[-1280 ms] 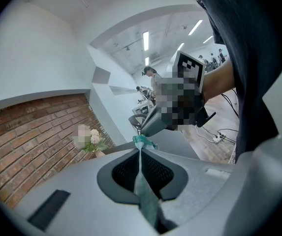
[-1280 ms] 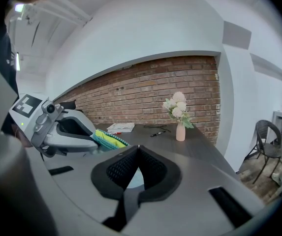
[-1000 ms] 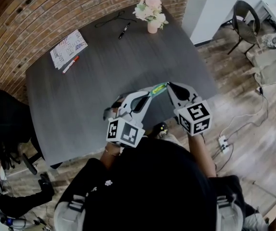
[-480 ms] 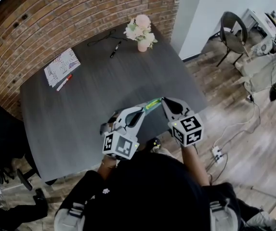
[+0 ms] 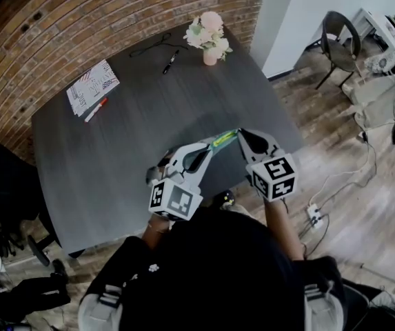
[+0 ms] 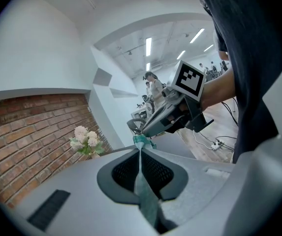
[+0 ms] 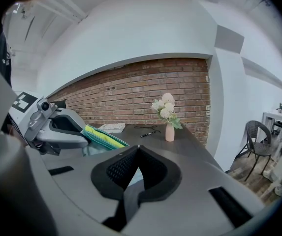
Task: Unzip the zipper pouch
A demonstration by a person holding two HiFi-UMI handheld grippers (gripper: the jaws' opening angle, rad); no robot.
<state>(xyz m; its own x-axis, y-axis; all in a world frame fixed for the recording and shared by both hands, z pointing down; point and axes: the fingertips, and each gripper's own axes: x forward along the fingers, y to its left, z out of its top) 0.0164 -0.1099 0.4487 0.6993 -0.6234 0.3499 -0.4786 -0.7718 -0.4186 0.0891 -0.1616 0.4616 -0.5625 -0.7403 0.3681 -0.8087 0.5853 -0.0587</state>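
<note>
Above the near edge of the dark table [image 5: 114, 150] I hold a teal and green zipper pouch [image 5: 223, 141] in the air between both grippers. My left gripper [image 5: 214, 146] is shut on it. In the left gripper view a teal strip of the pouch [image 6: 144, 191] runs between the closed pads. My right gripper [image 5: 241, 136] meets the pouch's other end with its jaws shut on a thin pale piece [image 7: 131, 173]. Whether that piece is the zipper pull I cannot tell. The pouch's yellow-green striped side [image 7: 104, 137] shows beside the left gripper [image 7: 62, 129].
At the table's far side stand a vase of flowers [image 5: 209, 36], a black pen [image 5: 169, 62] and a black cord [image 5: 152, 45]. A booklet [image 5: 92, 87] and red marker [image 5: 95, 109] lie far left. Chairs [image 5: 342, 40] [image 5: 7, 185] flank the table; a power strip [image 5: 314, 214] lies on the floor.
The head view has swung slightly. Both grippers stay shut on the pouch and keep the same stance relative to each other.
</note>
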